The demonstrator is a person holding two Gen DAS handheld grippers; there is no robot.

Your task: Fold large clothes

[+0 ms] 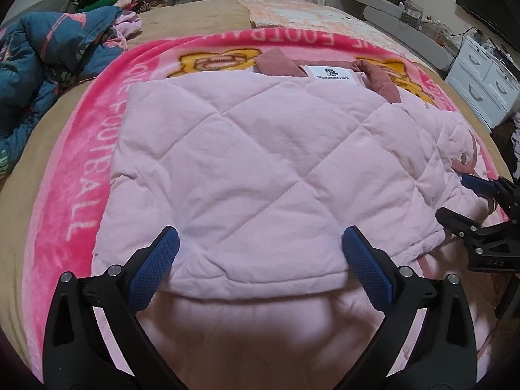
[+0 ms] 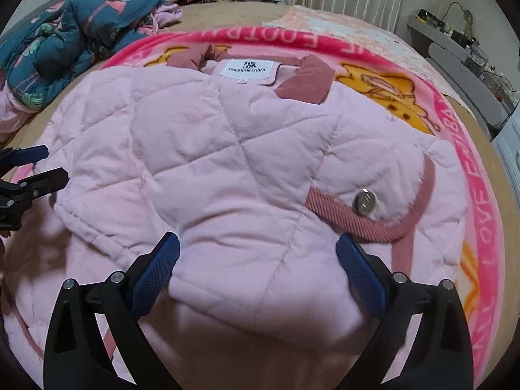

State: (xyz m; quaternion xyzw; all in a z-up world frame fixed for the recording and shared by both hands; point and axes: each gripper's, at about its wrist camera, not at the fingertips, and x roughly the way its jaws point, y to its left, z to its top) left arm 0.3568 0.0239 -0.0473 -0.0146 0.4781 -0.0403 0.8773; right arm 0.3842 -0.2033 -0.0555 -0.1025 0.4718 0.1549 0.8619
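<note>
One pink jacket lay on one pink blanket on the bed. Both the left gripper and right gripper had their two fingers spread wide at its near edge, gripping nothing.

Pink quilted jacket is laid flat on a pink blanket lettered "FOOTBALL", spread over a tan bed. The jacket's darker pink collar and white label are seen at the far end. The left gripper is held wide apart over the near hem, blue pads on either side of the fold, nothing clamped. The right gripper is seen at the jacket's right edge, near a snap button; its grip cannot be judged. A blue floral quilt is heaped far left, white drawers far right.
</note>
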